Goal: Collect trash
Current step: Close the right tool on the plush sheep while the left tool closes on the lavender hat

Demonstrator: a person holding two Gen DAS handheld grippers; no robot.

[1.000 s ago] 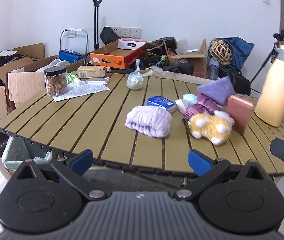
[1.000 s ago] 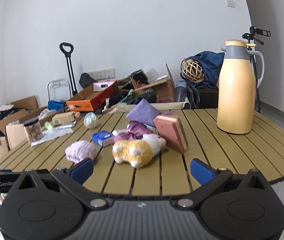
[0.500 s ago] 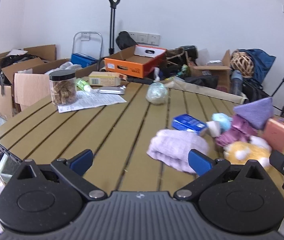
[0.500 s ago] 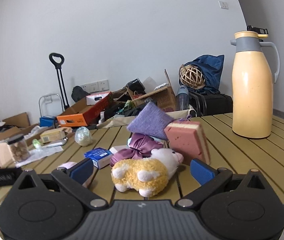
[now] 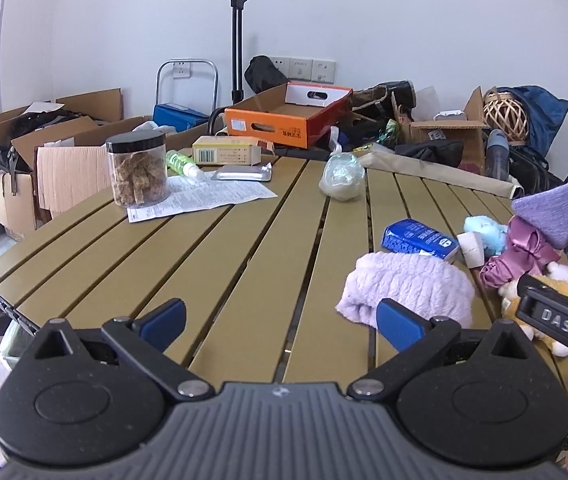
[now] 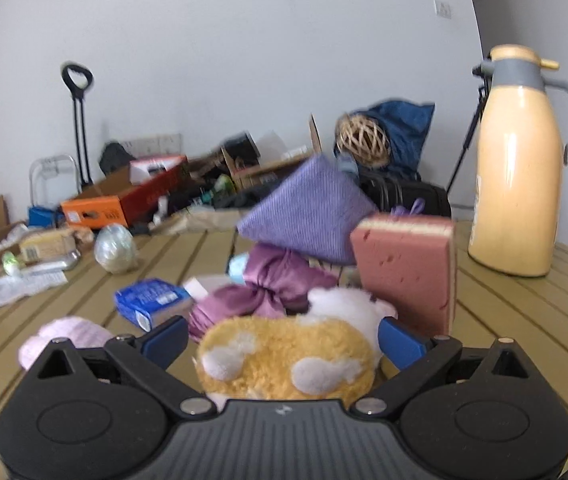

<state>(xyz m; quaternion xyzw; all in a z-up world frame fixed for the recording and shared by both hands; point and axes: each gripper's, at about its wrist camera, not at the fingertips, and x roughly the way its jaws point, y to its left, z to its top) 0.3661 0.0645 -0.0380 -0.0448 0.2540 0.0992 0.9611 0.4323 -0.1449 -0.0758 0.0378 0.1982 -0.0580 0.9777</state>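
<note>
**Closing on the plush toy**

Right gripper [image 6: 280, 344] low over the near table edge, jaws wide and just starting to close, plush toy [image 6: 288, 356] between the blue pads [image 6: 398, 342] but not yet pinched. Left gripper [image 5: 280, 316] spread open over bare slats, holding nothing.

Best done, by the look of it: pads centred on the thickest part of the yellow body, closing slowly until the pile compresses, then lifting straight up, clear of the pink sponge [image 6: 404, 268] standing just behind on the right and the satin bow [image 6: 272, 288] behind.

Toy soft, shaggy, yellow with white patches; likely to squash and slip from a shallow pinch. Sponge blocky and pitted. Bow glossy, creased. Lilac towel [image 5: 404, 290] ribbed and fluffy, near left of the toy. Blue carton [image 5: 420, 239] stiff, flat-sided, further back. Table [image 5: 204, 264] of smooth olive slats with narrow gaps.
</note>
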